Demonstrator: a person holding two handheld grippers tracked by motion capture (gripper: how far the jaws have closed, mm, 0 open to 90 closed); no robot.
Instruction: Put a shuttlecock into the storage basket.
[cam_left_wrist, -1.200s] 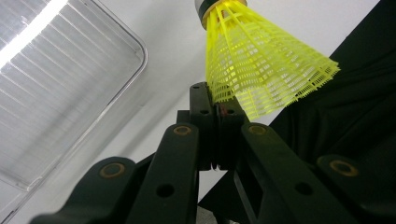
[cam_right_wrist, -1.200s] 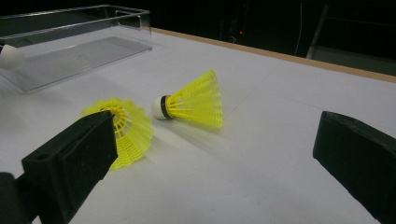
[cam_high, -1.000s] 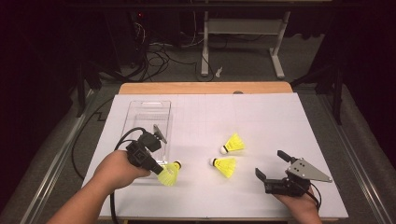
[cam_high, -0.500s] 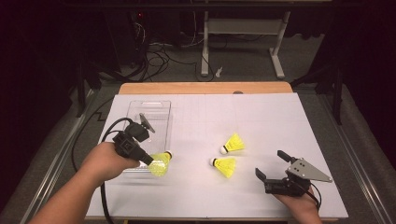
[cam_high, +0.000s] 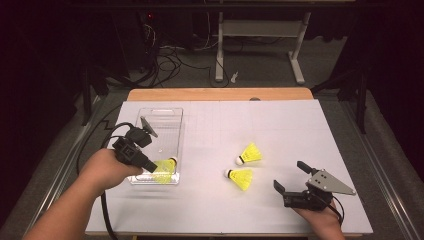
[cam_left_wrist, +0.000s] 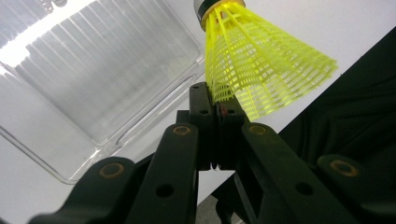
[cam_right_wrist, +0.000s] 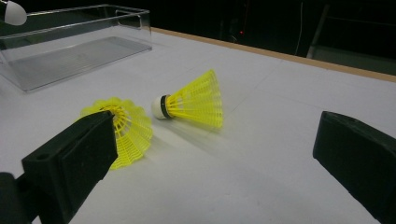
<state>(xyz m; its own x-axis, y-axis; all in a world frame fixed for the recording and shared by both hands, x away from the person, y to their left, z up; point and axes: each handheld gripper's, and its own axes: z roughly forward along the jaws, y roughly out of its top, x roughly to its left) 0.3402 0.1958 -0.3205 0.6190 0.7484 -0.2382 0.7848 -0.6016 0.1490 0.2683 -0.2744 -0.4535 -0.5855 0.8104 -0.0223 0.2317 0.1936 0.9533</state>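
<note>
Left claw (cam_high: 150, 167) clamped on yellow shuttlecock (cam_high: 164, 167), moved from bench into clear box (cam_high: 162, 117), probably ready to drop. Right claw (cam_high: 295, 186) open, idle.

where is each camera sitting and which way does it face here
High view: above the person's side, facing forward and down on the table; both forearms, left gripper, right gripper.
Left gripper view: on that gripper, facing its shut jaws pinching a yellow shuttlecock over the clear tray.
Right gripper view: low, facing two shuttlecocks between open jaws.
All share the tray.
</note>
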